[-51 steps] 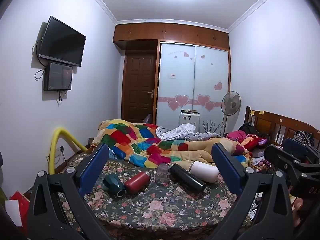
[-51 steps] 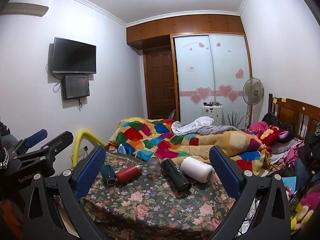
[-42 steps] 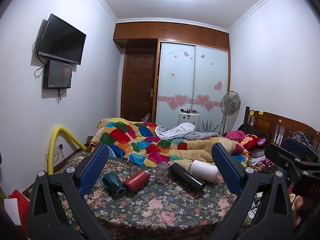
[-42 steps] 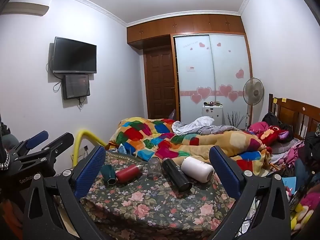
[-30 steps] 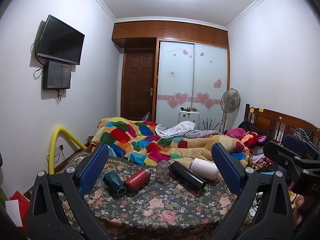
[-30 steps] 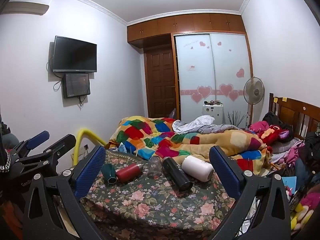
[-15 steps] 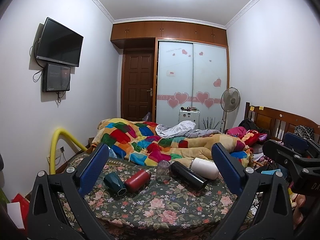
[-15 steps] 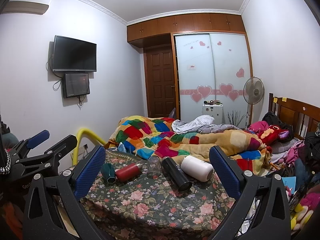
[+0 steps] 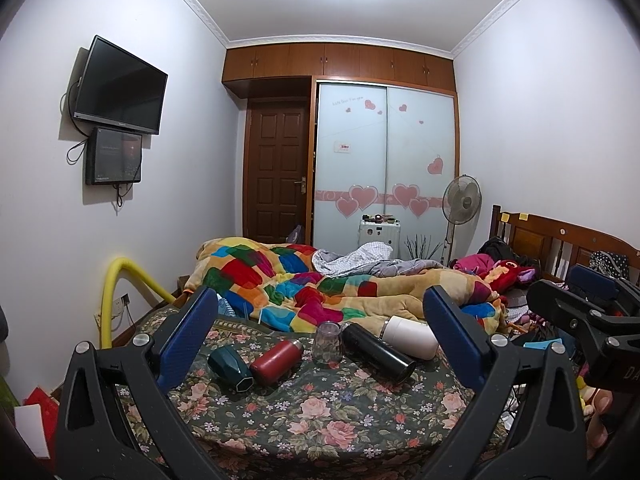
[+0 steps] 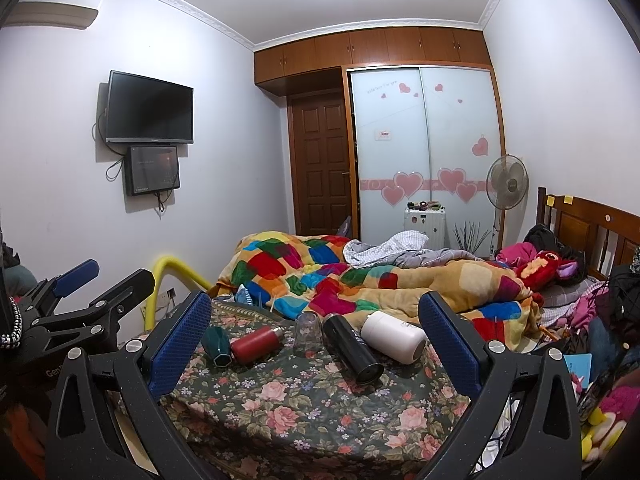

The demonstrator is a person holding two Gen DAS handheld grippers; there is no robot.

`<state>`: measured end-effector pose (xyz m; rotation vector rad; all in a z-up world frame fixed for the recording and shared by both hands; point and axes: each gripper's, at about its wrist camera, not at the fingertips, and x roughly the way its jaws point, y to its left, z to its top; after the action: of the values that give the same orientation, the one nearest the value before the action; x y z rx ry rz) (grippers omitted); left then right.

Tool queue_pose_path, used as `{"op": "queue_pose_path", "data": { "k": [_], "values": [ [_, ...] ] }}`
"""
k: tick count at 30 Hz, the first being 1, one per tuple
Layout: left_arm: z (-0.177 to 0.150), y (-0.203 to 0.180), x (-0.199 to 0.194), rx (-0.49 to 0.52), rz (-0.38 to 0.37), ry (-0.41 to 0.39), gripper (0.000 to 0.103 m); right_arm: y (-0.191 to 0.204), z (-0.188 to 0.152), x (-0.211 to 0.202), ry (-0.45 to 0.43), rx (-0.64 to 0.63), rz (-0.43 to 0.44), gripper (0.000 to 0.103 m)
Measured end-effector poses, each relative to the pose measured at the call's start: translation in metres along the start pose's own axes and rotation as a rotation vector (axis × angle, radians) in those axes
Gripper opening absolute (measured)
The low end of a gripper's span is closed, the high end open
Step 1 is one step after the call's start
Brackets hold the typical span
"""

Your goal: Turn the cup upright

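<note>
You hold the left gripper [image 9: 320,336] and the right gripper [image 10: 316,336] spread wide and empty, short of a table [image 9: 312,412] draped in a flowered cloth. On it, a clear cup [image 9: 327,342] stands mouth down at the middle of a row. A red bottle [image 9: 276,361] and a green bottle [image 9: 231,368] lie on their sides to its left, a black bottle [image 9: 378,353] and a white bottle [image 9: 408,337] to its right. A patchwork quilt [image 9: 304,284] covers the bed just behind the table.
</note>
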<state>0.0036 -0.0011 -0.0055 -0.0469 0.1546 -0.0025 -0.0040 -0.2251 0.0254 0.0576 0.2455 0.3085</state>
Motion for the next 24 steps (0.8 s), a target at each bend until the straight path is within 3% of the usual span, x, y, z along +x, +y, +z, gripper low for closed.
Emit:
{"op": "queue_pose_path", "data": {
  "k": [24],
  "values": [
    [-0.008, 0.002, 0.006, -0.003, 0.000, 0.011, 0.103, -0.011, -0.008, 0.007, 0.023, 0.008, -0.002, 0.103]
  ]
}}
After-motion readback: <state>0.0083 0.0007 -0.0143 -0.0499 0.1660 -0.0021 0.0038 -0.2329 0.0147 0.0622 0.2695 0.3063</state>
